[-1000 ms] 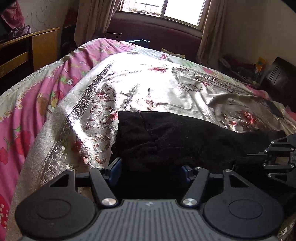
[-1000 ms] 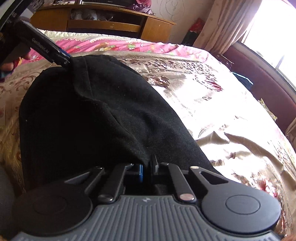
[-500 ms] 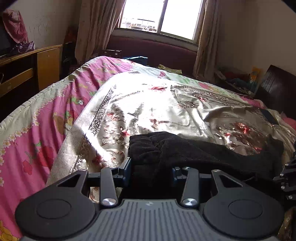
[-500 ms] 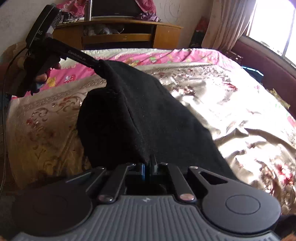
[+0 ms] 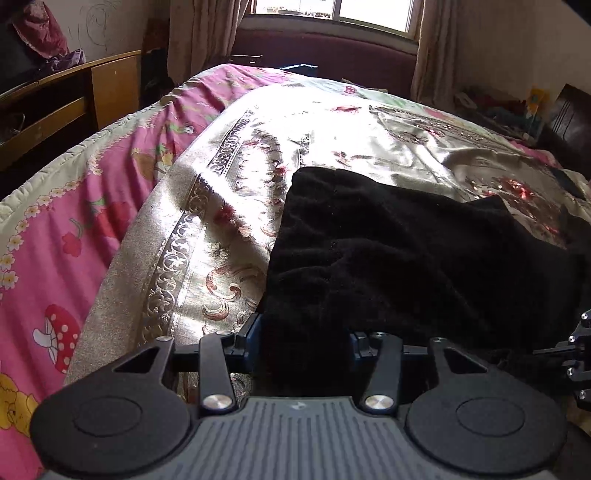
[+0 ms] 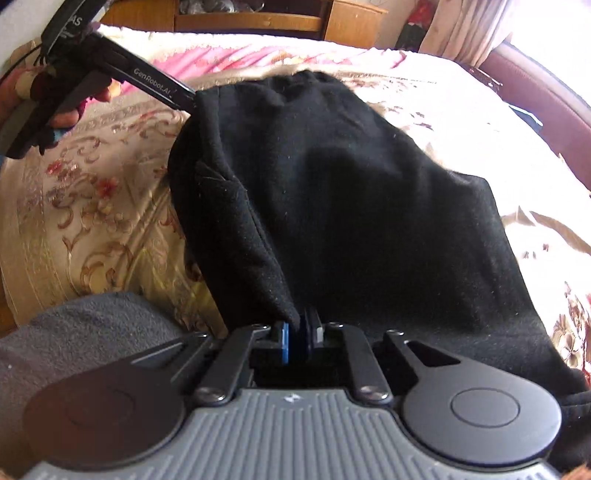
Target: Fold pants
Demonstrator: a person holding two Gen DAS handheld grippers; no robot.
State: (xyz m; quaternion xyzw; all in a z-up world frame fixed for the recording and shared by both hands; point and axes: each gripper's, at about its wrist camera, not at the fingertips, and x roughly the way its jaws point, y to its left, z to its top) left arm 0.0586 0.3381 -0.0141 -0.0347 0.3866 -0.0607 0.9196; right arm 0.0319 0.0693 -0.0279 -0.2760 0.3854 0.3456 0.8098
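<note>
The black pants (image 5: 388, 258) lie on the gold patterned bedspread (image 5: 229, 221), with a folded layer lifted at the near side. My left gripper (image 5: 303, 345) has its fingers wide apart with a thick bunch of black cloth between them; its fingertips are hidden by the cloth. In the right wrist view it (image 6: 192, 98) meets the far corner of the pants (image 6: 332, 192). My right gripper (image 6: 301, 332) is shut on the near edge of the pants, blue pads pinching the cloth. Its linkage shows at the right edge of the left wrist view (image 5: 576, 354).
A pink cartoon quilt (image 5: 74, 221) covers the bed's left side. A wooden desk (image 5: 55, 107) stands at the left wall, a window (image 5: 332, 7) and dark sofa (image 5: 325, 48) beyond the bed. Grey cloth (image 6: 74, 339) lies at the lower left of the right wrist view.
Both grippers lifted the pants edge off the bed and carried it forward over the rest of the pants. The right gripper stayed shut on the cloth throughout.
</note>
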